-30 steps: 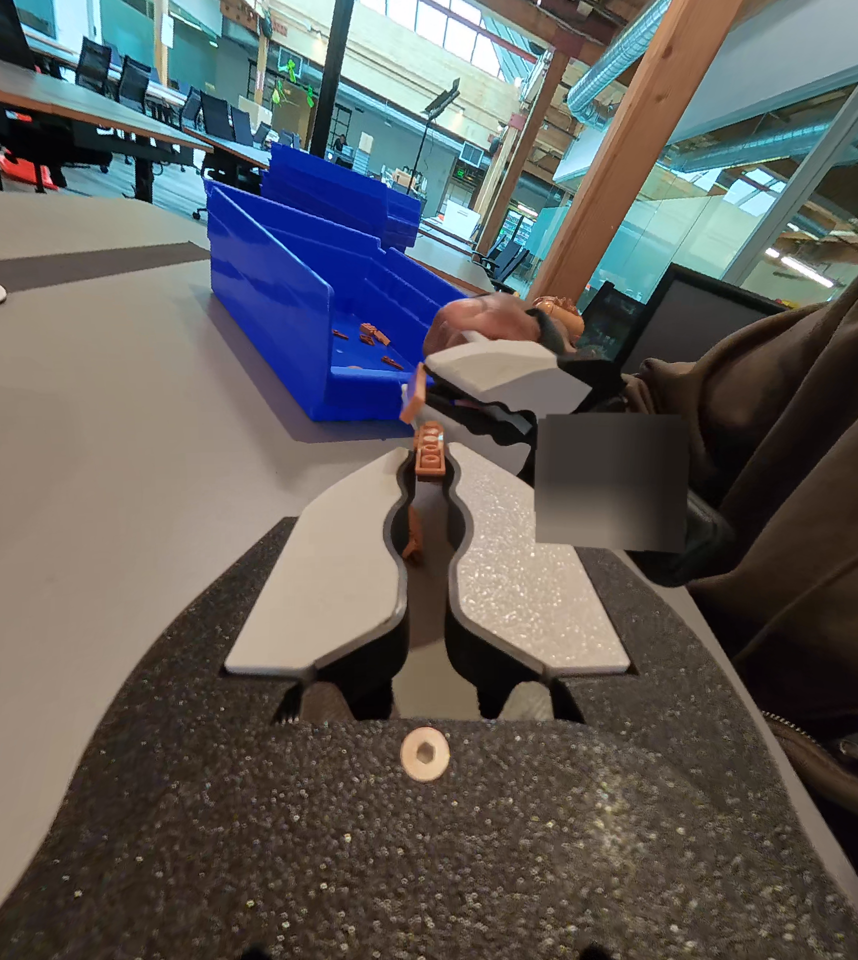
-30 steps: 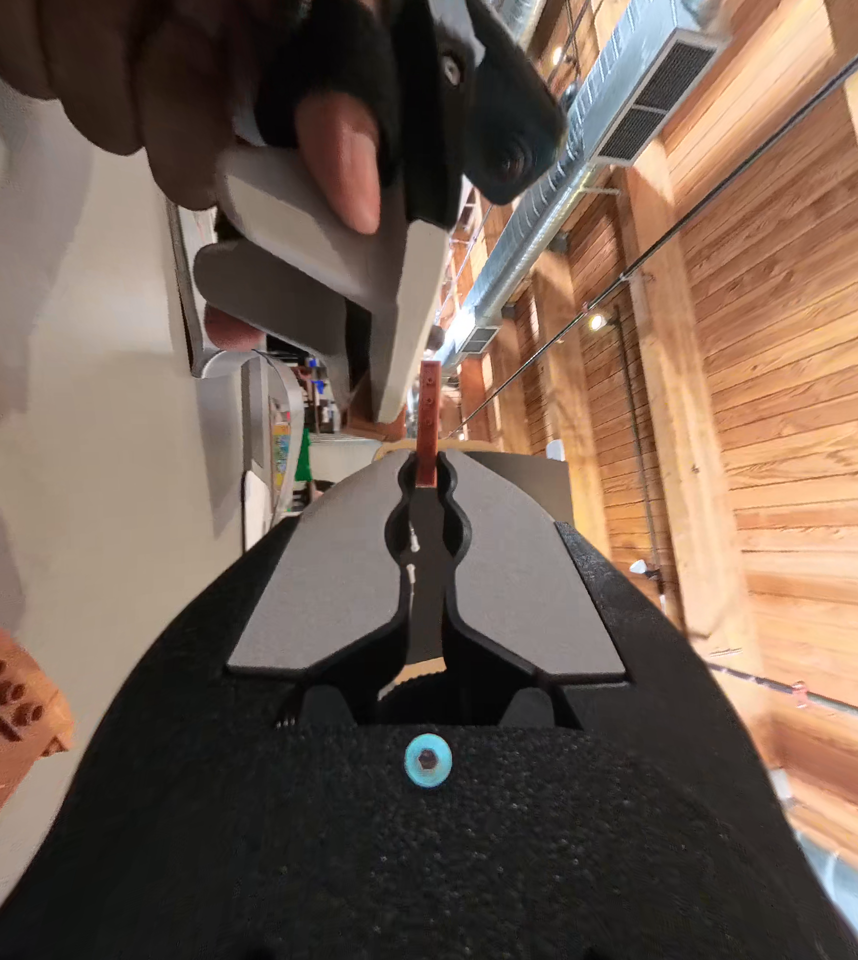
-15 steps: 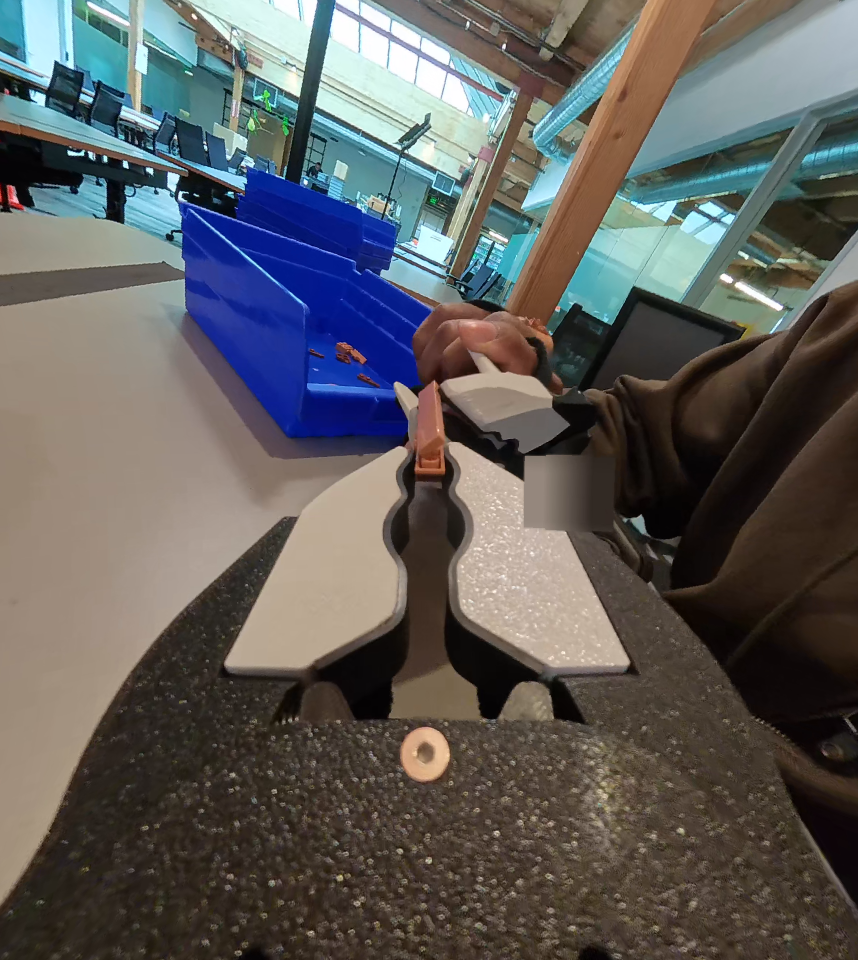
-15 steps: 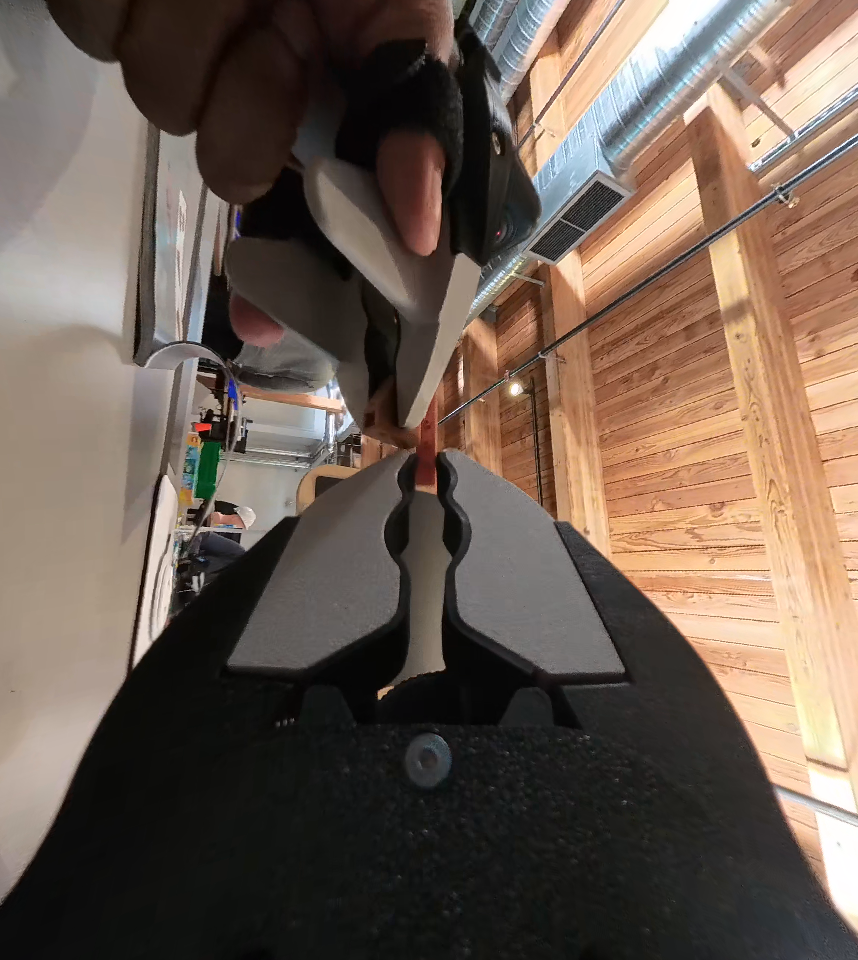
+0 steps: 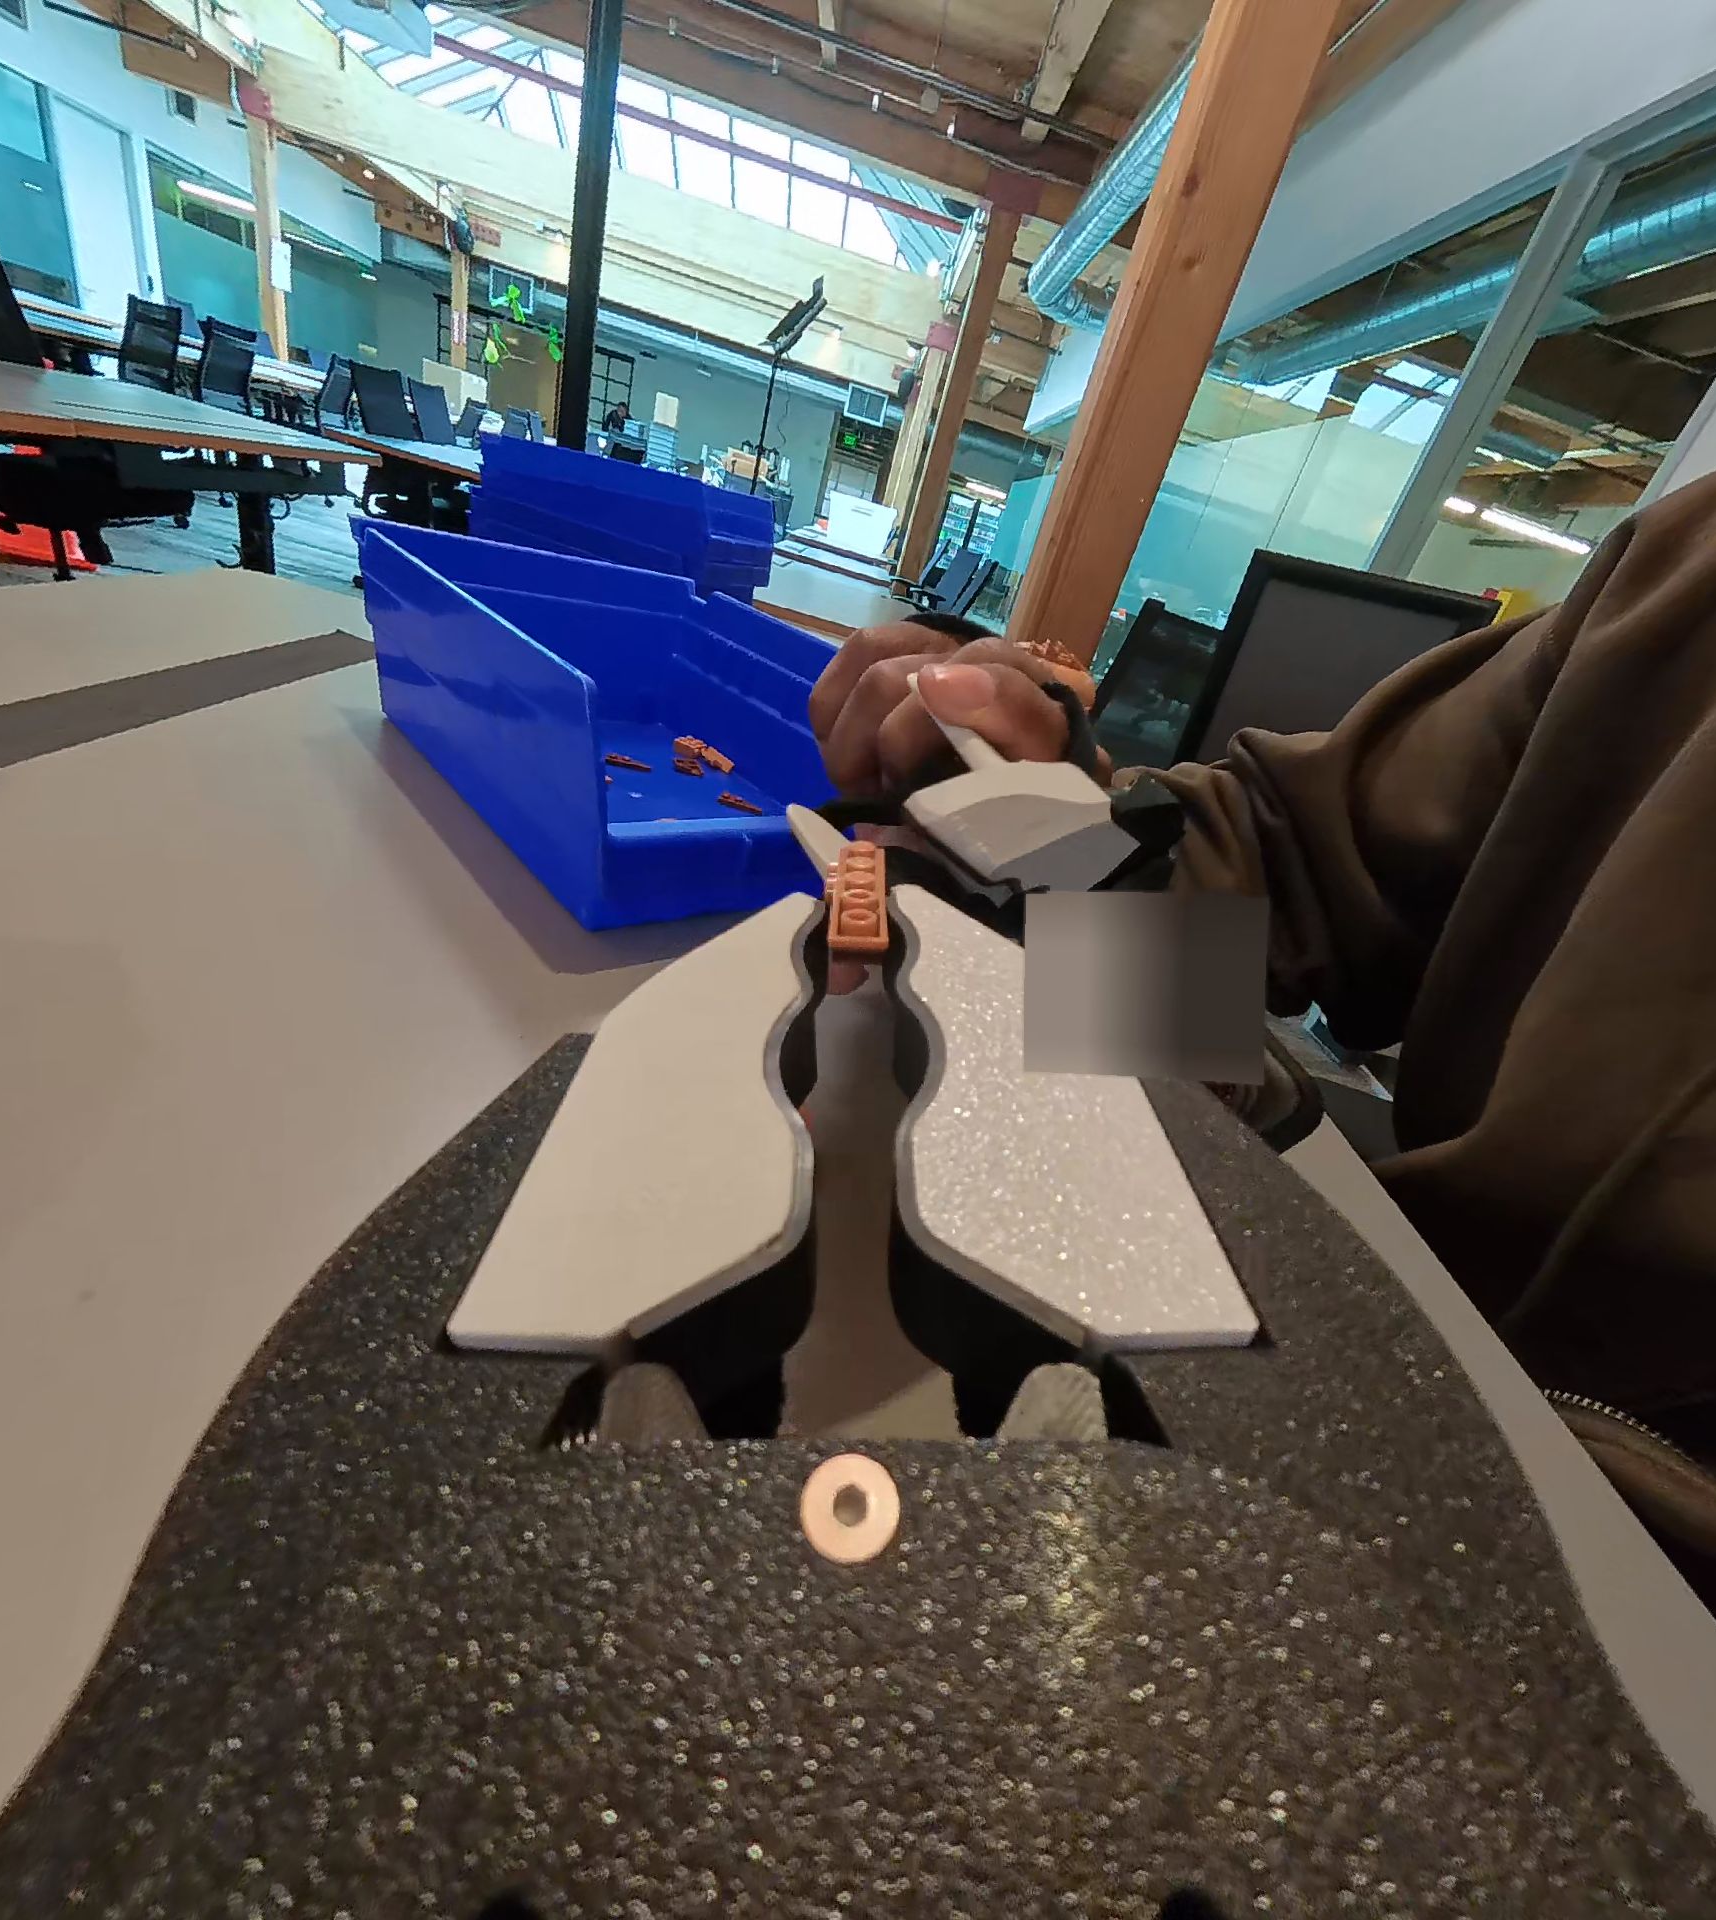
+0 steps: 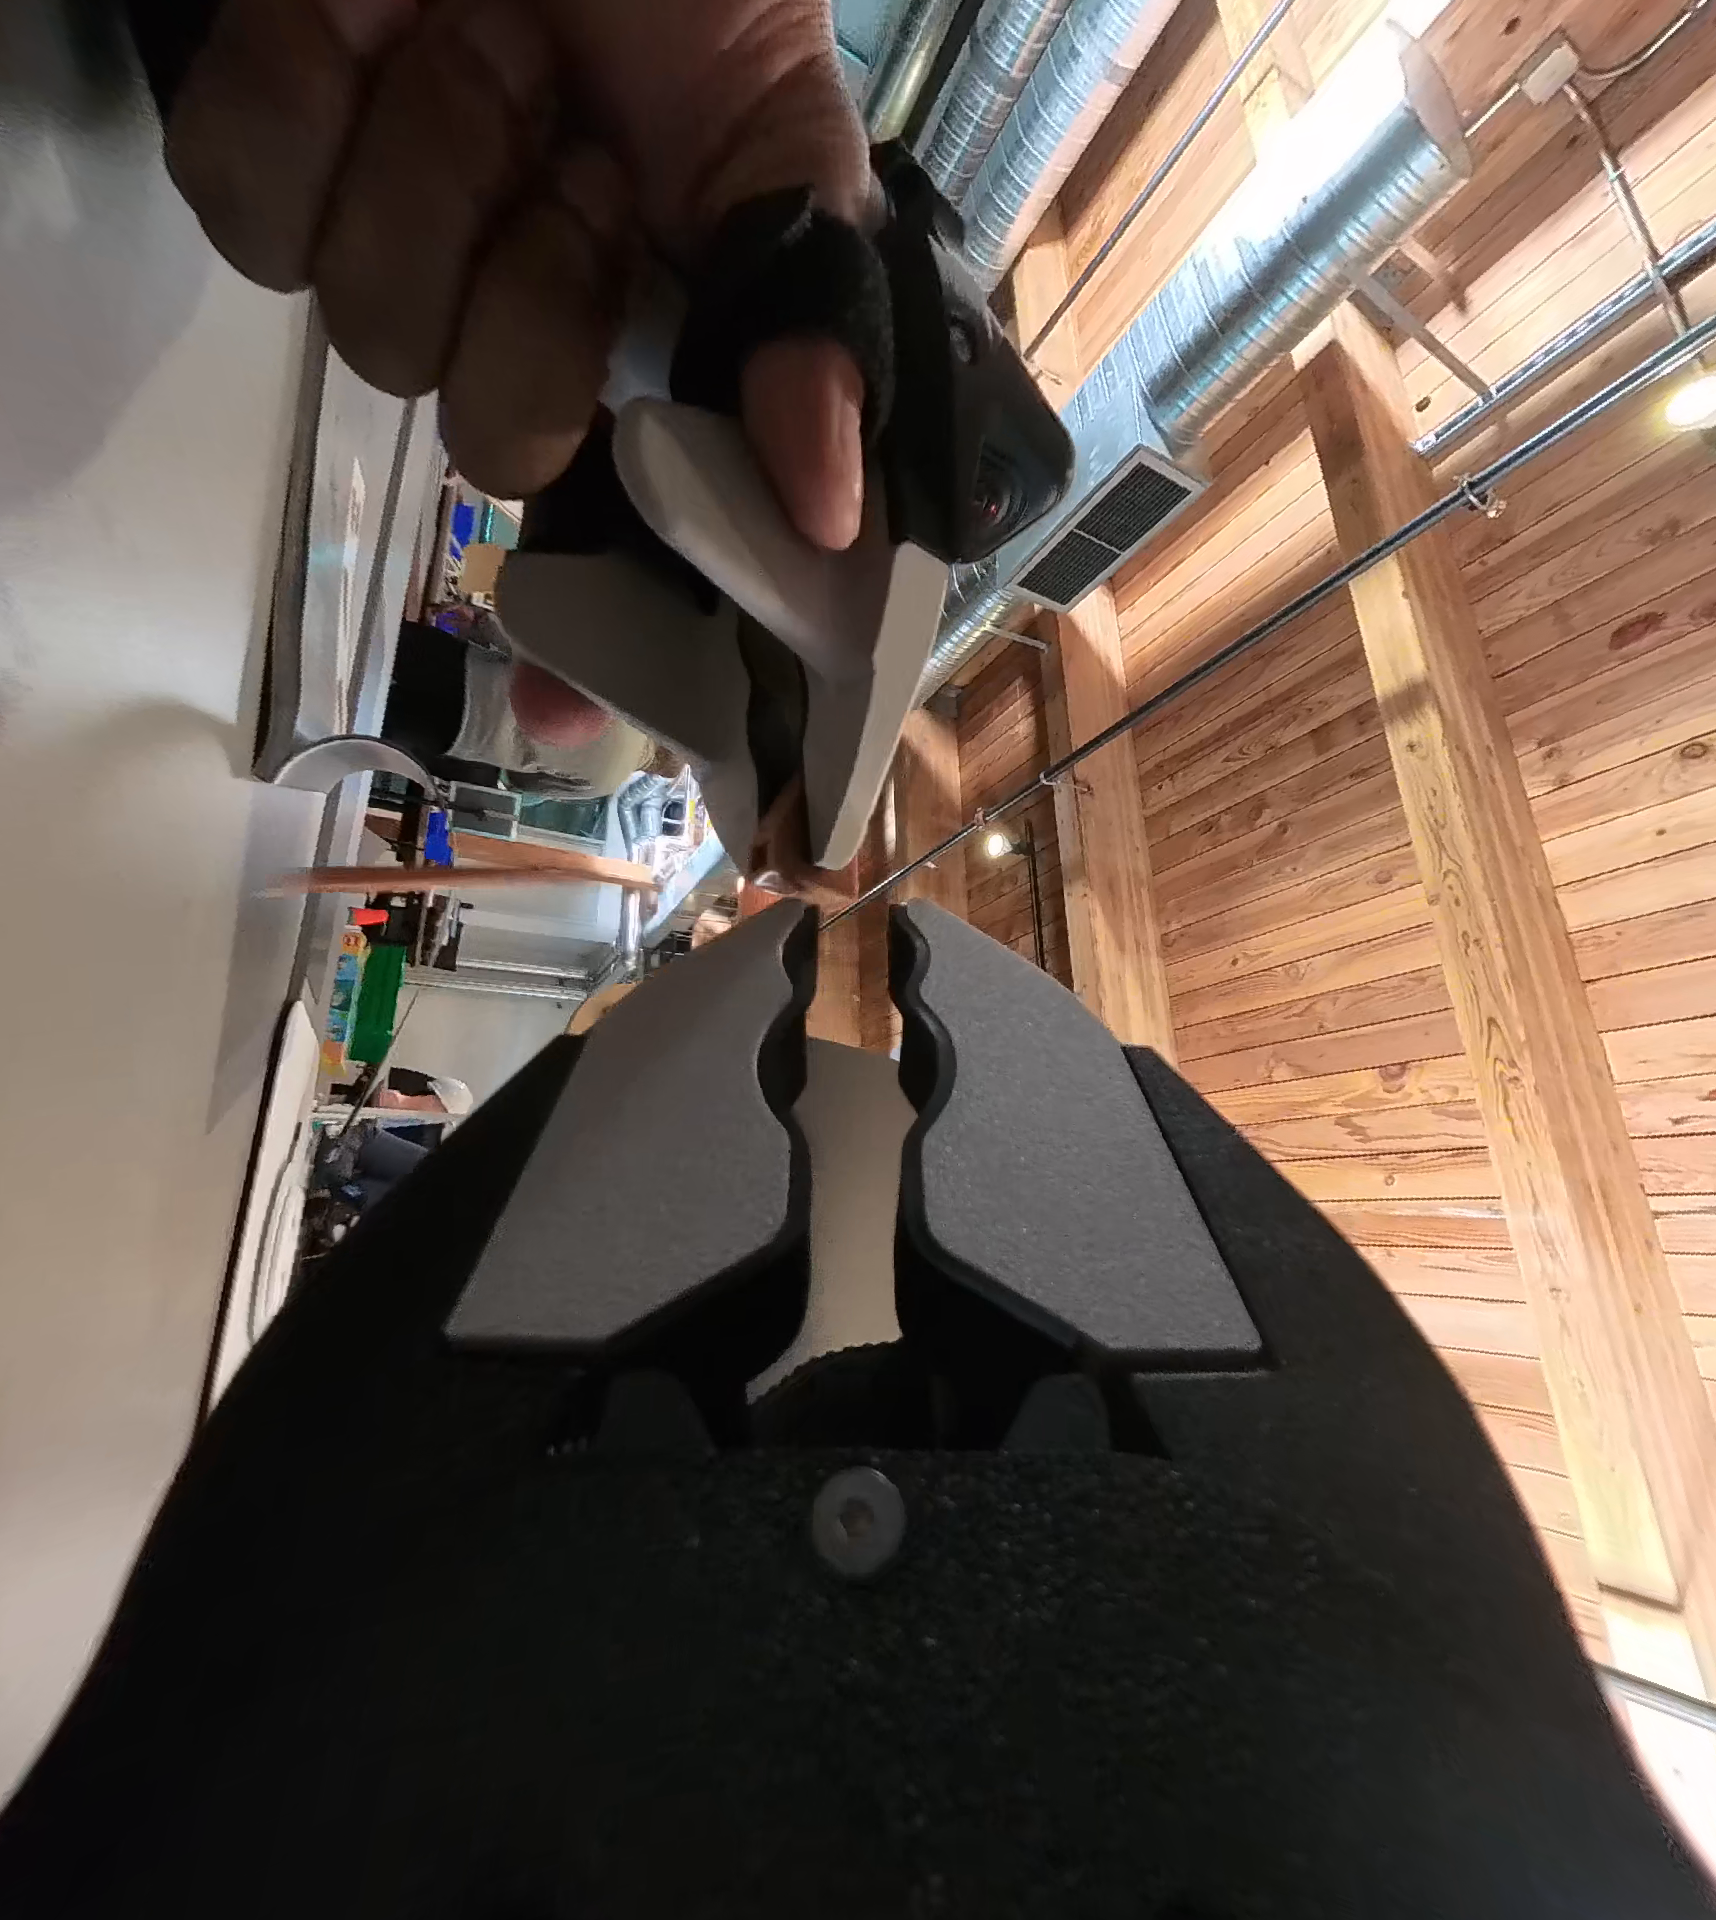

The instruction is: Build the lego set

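Left gripper (image 5: pixel 856 914) clamped on a narrow reddish-brown lego plate (image 5: pixel 856 906), single stud row facing up, just in front of the blue bin (image 5: pixel 521 727). Right gripper (image 6: pixel 849 920) slightly parted, empty, tips just beside the plate (image 6: pixel 781 847).

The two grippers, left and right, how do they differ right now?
The left gripper is shut on the studded orange-brown lego plate, while the right gripper is open with nothing between its fingertips. The left gripper's fingers are light grey and sparkle in the light; the right gripper's fingers look darker, matte grey. Both share the same wavy-edged fingers on a black textured body.
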`<state>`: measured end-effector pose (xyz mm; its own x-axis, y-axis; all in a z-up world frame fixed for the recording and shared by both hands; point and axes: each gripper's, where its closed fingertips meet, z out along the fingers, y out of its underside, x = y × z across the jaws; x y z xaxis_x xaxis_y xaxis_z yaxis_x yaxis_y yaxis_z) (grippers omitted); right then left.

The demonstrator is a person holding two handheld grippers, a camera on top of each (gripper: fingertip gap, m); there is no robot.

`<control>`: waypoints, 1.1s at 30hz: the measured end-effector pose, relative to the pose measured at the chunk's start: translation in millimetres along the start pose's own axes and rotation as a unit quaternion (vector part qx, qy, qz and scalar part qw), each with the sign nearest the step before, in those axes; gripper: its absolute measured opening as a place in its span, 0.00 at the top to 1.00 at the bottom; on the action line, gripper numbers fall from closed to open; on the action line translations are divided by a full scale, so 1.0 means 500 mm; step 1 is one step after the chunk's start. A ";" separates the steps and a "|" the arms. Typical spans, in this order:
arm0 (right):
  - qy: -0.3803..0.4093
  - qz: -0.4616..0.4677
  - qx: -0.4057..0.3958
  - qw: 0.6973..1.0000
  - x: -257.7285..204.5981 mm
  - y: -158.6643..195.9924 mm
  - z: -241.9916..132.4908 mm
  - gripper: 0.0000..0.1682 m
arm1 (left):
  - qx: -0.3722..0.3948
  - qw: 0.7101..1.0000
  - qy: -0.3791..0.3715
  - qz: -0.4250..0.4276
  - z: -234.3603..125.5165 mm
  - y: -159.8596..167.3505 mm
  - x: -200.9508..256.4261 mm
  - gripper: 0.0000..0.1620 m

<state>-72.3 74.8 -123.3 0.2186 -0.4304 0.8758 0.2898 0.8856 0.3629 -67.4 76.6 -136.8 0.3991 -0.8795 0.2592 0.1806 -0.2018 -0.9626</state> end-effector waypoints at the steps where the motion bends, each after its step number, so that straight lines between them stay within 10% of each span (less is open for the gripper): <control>1: -0.001 0.005 0.000 1.000 0.002 0.001 0.000 0.93 | -0.002 1.000 0.000 0.002 -0.001 0.000 0.000 0.94; 10: -0.121 0.206 -0.053 0.970 -0.039 0.058 -0.008 0.93 | -0.010 0.998 -0.062 0.019 -0.054 -0.023 -0.047 0.94; 14: -0.259 0.386 -0.059 0.883 -0.089 0.029 -0.006 0.94 | -0.013 0.997 -0.078 0.016 -0.075 -0.032 -0.062 0.94; 21: -0.523 0.568 -0.074 0.632 -0.177 -0.044 -0.015 0.86 | -0.052 0.996 -0.058 0.037 -0.073 0.005 -0.059 0.94; 33: -0.633 0.554 -0.101 0.532 -0.243 -0.089 -0.027 0.90 | -0.035 0.996 -0.025 0.072 -0.070 0.001 -0.033 0.94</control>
<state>-99.1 85.4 -250.4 -0.4049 0.9112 0.0756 0.7589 0.3811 -0.5280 -105.5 76.0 -144.3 0.4618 -0.8789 0.1192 0.0555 -0.1055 -0.9929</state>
